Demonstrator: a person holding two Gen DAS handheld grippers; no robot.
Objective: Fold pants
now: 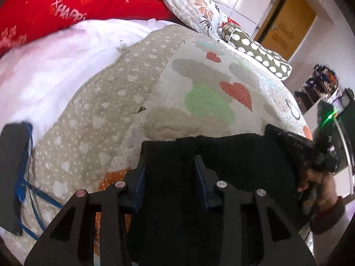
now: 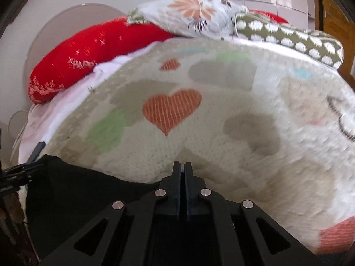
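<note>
The black pants (image 1: 233,155) lie on a cream heart-patterned blanket (image 1: 199,84) at the near edge of the bed. My left gripper (image 1: 170,157) stands with its jaws apart around a bunched edge of the pants, with black cloth filling the gap between the fingers. My right gripper (image 1: 295,146) shows at the right of the left wrist view, held by a hand. In the right wrist view the right gripper (image 2: 182,166) has its fingers pressed together, and the pants (image 2: 77,188) spread to its left and under it. Whether cloth is pinched there is hidden.
A red pillow (image 1: 55,6), a floral pillow (image 1: 190,2) and a green dotted bolster (image 1: 255,48) lie at the head of the bed. A white sheet (image 1: 44,71) shows at left. A black device with blue cord (image 1: 15,173) lies at the left edge. A wooden door (image 1: 286,22) stands at the far right.
</note>
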